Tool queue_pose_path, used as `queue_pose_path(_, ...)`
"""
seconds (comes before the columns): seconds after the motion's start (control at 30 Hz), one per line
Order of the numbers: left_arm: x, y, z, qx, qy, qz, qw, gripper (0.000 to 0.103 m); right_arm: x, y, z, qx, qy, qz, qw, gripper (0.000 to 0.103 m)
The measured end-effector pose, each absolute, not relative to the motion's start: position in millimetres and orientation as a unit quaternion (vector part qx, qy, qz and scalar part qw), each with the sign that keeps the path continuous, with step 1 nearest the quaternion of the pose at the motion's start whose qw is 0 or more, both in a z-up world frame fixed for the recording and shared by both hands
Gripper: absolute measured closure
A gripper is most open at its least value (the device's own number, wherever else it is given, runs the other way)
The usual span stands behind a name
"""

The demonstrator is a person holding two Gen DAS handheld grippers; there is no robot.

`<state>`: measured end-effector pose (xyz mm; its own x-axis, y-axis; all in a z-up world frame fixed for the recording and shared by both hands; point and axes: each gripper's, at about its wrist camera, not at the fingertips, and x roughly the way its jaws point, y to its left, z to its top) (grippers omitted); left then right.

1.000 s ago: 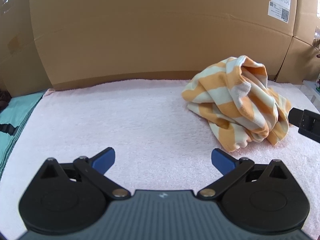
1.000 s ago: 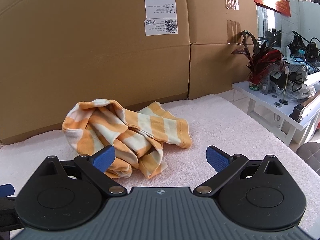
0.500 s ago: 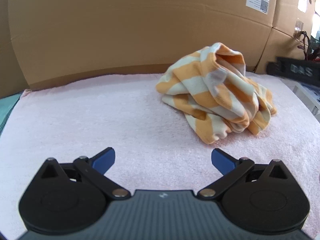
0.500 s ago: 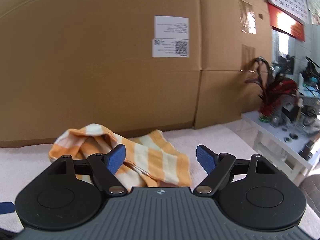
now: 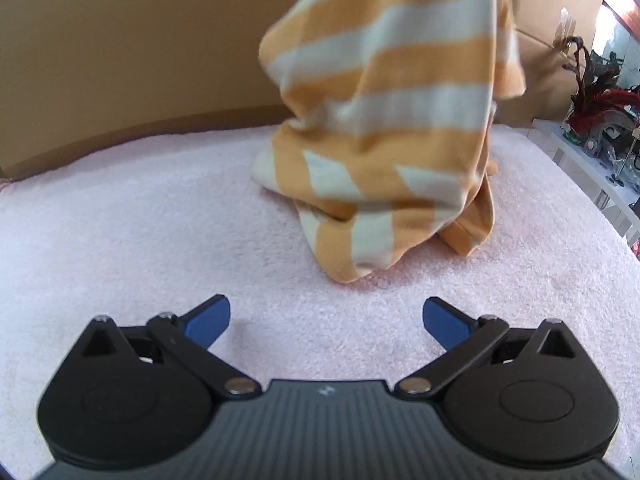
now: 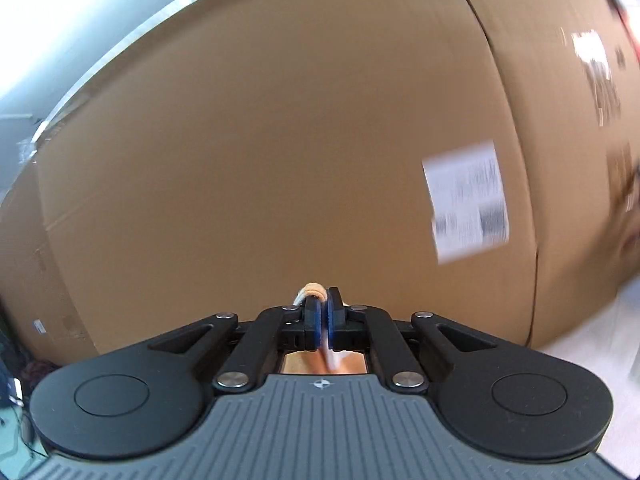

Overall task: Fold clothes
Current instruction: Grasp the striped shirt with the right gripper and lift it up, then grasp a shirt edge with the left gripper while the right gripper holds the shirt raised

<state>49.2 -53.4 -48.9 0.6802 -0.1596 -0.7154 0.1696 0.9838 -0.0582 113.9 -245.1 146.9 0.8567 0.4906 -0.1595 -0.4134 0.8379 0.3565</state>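
Level, right hand-held gripper pinches striped garment.

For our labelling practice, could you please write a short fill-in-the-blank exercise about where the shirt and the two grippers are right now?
1. The striped shirt is orange and ____.
2. The right gripper is ____ on a bit of the shirt's fabric.
3. The left gripper is ____, with nothing between its fingers.
4. The shirt's lower end rests on the pink ____.

Missing words: white; shut; open; towel
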Motion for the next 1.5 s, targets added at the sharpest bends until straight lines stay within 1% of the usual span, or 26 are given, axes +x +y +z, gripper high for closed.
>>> queue_pose_path(0.13, 54.5, -65.3, -58.8, 0.024, 0.385, -0.082, 0.919, 0.001, 92.1, -283.3, 149.9, 0.191, 0.083, 0.177, 0.962, 0.099)
queue_pose_path(0.23, 58.4, -70.5, -60.1, 0.039, 0.377, -0.087, 0.921, 0.001, 77.9, -327.4, 135.0, 0.249, 0.071, 0.105, 0.96, 0.099)
queue_pose_path(0.33, 67.5, -69.8, -59.8, 0.032, 0.385, -0.084, 0.919, 0.001, 64.0, -352.4, 121.8, 0.237, 0.076, 0.04, 0.968, 0.098)
queue_pose_path(0.37, 70.4, -69.1, -59.2, 0.03, 0.386, -0.081, 0.919, 0.002, 61.8, -358.2, 113.8, 0.224, 0.088, 0.008, 0.971, 0.094)
queue_pose_path(0.4, 72.9, -67.3, -58.1, 0.027, 0.385, -0.078, 0.919, 0.006, 60.4, -363.4, 105.1, 0.208, 0.102, -0.026, 0.973, 0.089)
queue_pose_path(0.43, 74.7, -63.2, -57.0, 0.023, 0.383, -0.071, 0.921, 0.011, 61.5, -366.6, 94.9, 0.181, 0.126, -0.06, 0.974, 0.081)
queue_pose_path(0.47, 76.5, -59.0, -55.8, 0.019, 0.381, -0.064, 0.922, 0.014, 63.5, -369.0, 83.1, 0.148, 0.156, -0.09, 0.972, 0.06)
queue_pose_path(0.5, 78.3, -54.8, -54.7, 0.015, 0.379, -0.058, 0.923, 0.018, 61.8, -372.2, 69.9, 0.123, 0.179, -0.113, 0.97, 0.049)
queue_pose_path(0.53, 80.0, -50.5, -53.6, 0.011, 0.378, -0.051, 0.925, 0.021, 55.3, -376.1, 56.8, 0.109, 0.188, -0.121, 0.969, 0.049)
queue_pose_path(0.6, 78.9, -31.6, -49.3, 0.002, 0.363, -0.027, 0.931, 0.019, 43.3, -374.9, 35.8, 0.082, 0.213, -0.087, 0.97, 0.049)
queue_pose_path(0.67, 77.6, -11.3, -44.3, -0.002, 0.347, 0.001, 0.938, 0.014, 33.6, -362.8, 20.6, 0.071, 0.234, -0.025, 0.969, 0.048)
queue_pose_path(0.73, 74.6, 7.7, -36.8, -0.005, 0.334, 0.012, 0.942, 0.007, 25.6, -335.3, 8.1, 0.044, 0.225, 0.051, 0.972, 0.044)
queue_pose_path(0.77, 73.0, 17.2, -33.0, -0.006, 0.328, 0.018, 0.945, 0.005, 24.9, -310.0, 1.1, -0.011, 0.218, 0.085, 0.972, 0.039)
queue_pose_path(0.87, 56.9, 31.6, -21.9, 0.006, 0.304, 0.035, 0.952, 0.003, 22.7, -234.5, -20.2, -0.173, 0.19, 0.182, 0.949, 0.037)
queue_pose_path(0.93, 46.0, 36.9, -18.8, 0.022, 0.289, 0.044, 0.956, 0.001, 23.0, -193.8, -36.0, -0.247, 0.161, 0.217, 0.931, 0.034)
queue_pose_path(0.97, 41.2, 39.8, -18.2, 0.029, 0.284, 0.048, 0.957, 0.001, 25.2, -176.0, -43.9, -0.278, 0.151, 0.224, 0.922, 0.031)
queue_pose_path(1.0, 37.4, 42.8, -18.5, 0.031, 0.283, 0.046, 0.957, 0.001, 31.5, -164.5, -50.2, -0.297, 0.153, 0.219, 0.917, 0.032)
queue_pose_path(1.03, 35.2, 45.4, -20.4, 0.031, 0.285, 0.046, 0.957, 0.001, 40.8, -161.3, -52.5, -0.303, 0.165, 0.207, 0.916, 0.037)
queue_pose_path(1.07, 32.2, 47.9, -21.5, 0.033, 0.288, 0.047, 0.956, 0.001, 50.1, -158.1, -54.9, -0.308, 0.176, 0.196, 0.914, 0.072)
queue_pose_path(1.1, 32.0, 50.3, -24.5, 0.037, 0.291, 0.048, 0.955, 0.001, 58.0, -162.3, -50.7, -0.291, 0.187, 0.19, 0.919, 0.091)
queue_pose_path(1.17, 28.9, 54.1, -28.1, 0.044, 0.287, 0.045, 0.956, 0.001, 68.5, -198.5, -17.2, -0.171, 0.204, 0.201, 0.943, 0.091)
queue_pose_path(1.2, 28.0, 52.7, -28.2, 0.046, 0.285, 0.033, 0.957, 0.001, 70.9, -216.8, 1.1, -0.116, 0.203, 0.204, 0.951, 0.091)
queue_pose_path(1.23, 27.0, 51.4, -28.3, 0.049, 0.283, 0.021, 0.958, 0.002, 65.6, -235.3, 23.1, -0.079, 0.184, 0.211, 0.957, 0.091)
queue_pose_path(1.37, 25.9, 27.6, -22.5, 0.063, 0.262, -0.053, 0.962, 0.002, 25.8, -305.8, 107.9, 0.028, 0.103, 0.279, 0.954, 0.09)
queue_pose_path(1.43, 22.3, 5.9, -18.4, 0.078, 0.24, -0.092, 0.963, 0.002, 6.6, -333.7, 127.8, 0.058, 0.088, 0.293, 0.95, 0.09)
queue_pose_path(1.5, 18.5, -20.9, -17.6, 0.095, 0.225, -0.132, 0.961, 0.002, -4.0, -348.7, 130.1, 0.083, 0.099, 0.296, 0.946, 0.089)
